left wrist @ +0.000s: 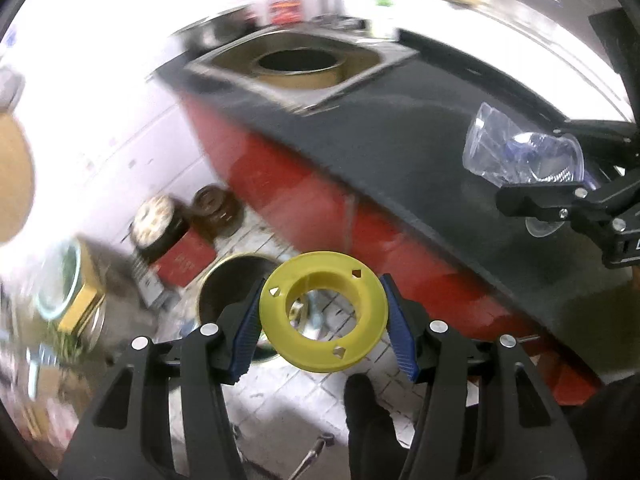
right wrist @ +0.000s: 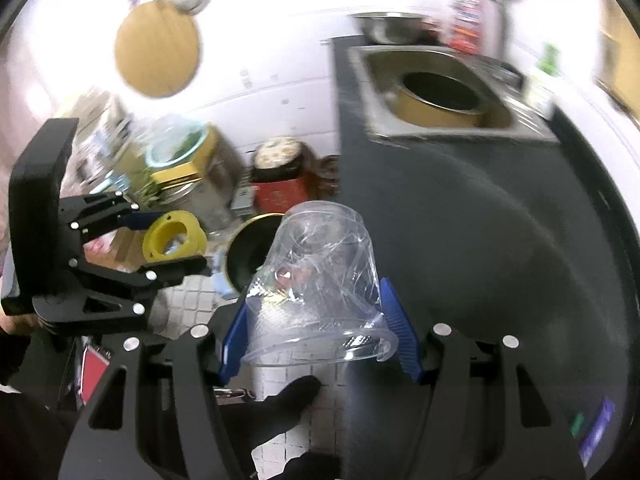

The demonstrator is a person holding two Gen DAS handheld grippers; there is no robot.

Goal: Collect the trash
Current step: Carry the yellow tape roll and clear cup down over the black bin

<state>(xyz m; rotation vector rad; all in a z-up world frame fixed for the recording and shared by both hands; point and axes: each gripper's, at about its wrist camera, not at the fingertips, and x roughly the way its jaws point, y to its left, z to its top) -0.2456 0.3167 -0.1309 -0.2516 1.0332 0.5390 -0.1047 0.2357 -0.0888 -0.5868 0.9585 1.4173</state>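
Observation:
My left gripper (left wrist: 323, 320) is shut on a yellow plastic ring-shaped spool (left wrist: 323, 316), its blue pads pressing both sides. It hangs over the tiled floor beside the counter. My right gripper (right wrist: 320, 320) is shut on a crumpled clear plastic cup (right wrist: 320, 276), held with its mouth toward the camera. In the right wrist view the left gripper (right wrist: 168, 246) with the yellow spool (right wrist: 174, 240) shows at the left. In the left wrist view the right gripper (left wrist: 556, 168) with the clear cup (left wrist: 520, 152) shows at the right, over the counter. A round dark bin (left wrist: 230, 292) with a gold rim stands on the floor below.
A dark counter (left wrist: 420, 152) with a red front carries a steel sink (right wrist: 440, 92) holding a gold-rimmed pot. Tins, jars and boxes (right wrist: 276, 176) crowd the floor by the wall. A round wooden board (right wrist: 158, 54) hangs on the white wall. A dark shoe (left wrist: 366, 412) shows below.

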